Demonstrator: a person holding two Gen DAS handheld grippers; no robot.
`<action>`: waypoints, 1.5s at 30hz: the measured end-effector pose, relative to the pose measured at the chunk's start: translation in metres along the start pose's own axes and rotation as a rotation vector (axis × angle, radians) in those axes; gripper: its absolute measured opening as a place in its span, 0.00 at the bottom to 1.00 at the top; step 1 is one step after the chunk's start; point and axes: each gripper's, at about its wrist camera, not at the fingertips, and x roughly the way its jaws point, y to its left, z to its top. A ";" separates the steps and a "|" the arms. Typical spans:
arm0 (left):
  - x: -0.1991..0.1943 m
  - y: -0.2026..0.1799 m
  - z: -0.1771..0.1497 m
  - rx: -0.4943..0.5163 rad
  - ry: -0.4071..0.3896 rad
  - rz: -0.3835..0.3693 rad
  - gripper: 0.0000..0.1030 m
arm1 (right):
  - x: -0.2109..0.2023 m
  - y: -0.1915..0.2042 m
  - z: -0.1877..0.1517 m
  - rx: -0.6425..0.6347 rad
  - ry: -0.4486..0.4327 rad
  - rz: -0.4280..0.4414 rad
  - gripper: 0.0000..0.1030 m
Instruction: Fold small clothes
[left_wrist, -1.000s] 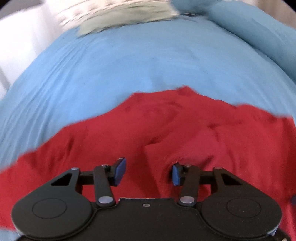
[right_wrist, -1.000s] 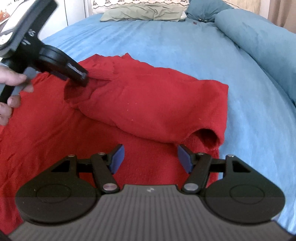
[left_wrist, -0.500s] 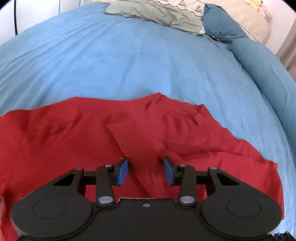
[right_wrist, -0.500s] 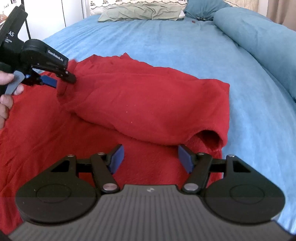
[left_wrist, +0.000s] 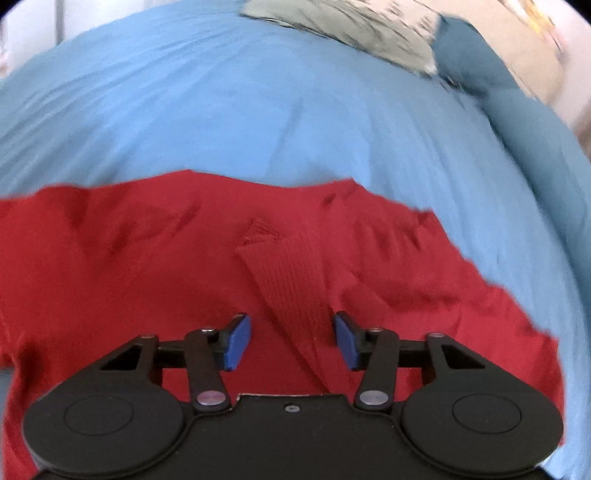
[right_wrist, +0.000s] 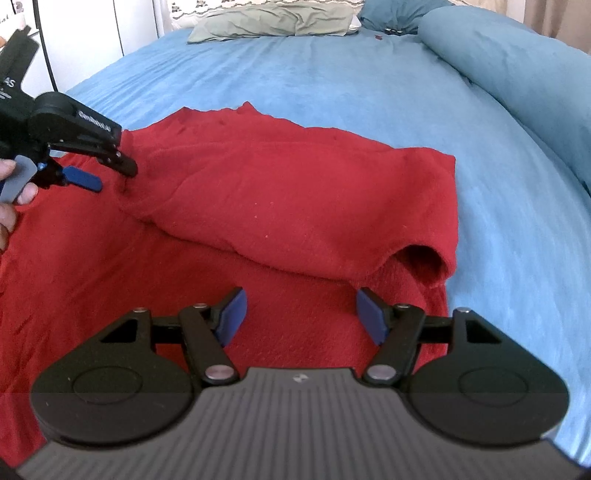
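The red sweater (right_wrist: 280, 192) is lying spread on the blue bedspread (right_wrist: 332, 74), toward its near end, one sleeve (right_wrist: 295, 206) folded across the body with its open cuff (right_wrist: 421, 258) pointing at the sweater's right edge. In the left wrist view a ribbed band (left_wrist: 295, 280) of the sweater is running up between my left tongs' (left_wrist: 291, 341) blue pads (left_wrist: 236, 341); the pads are standing apart on either side of it and are not pinching it. From the right wrist view, I am seeing those same tongs (right_wrist: 103, 173) hovering at the sweater's left side, by the folded sleeve's upper end, my hand (right_wrist: 14, 199) on the trigger. My right tongs (right_wrist: 297, 314) are sitting spread wide over the sweater's near part, just short of the cuff, gripping nothing. Beyond the sweater's far edge, a grey-green pillow (right_wrist: 273, 24) is lying at the head of the bed, and a rolled teal duvet (right_wrist: 517, 74) is running along the sweater's right side, well apart.
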 end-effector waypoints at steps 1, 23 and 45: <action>-0.001 0.006 0.000 -0.030 -0.004 0.019 0.50 | 0.000 0.000 0.000 0.001 0.000 0.000 0.80; -0.075 0.037 0.015 0.041 -0.277 0.057 0.03 | -0.006 0.000 0.002 -0.006 -0.007 0.010 0.82; -0.100 0.085 -0.029 -0.021 -0.247 0.158 0.71 | -0.032 -0.021 0.014 0.032 0.001 0.001 0.91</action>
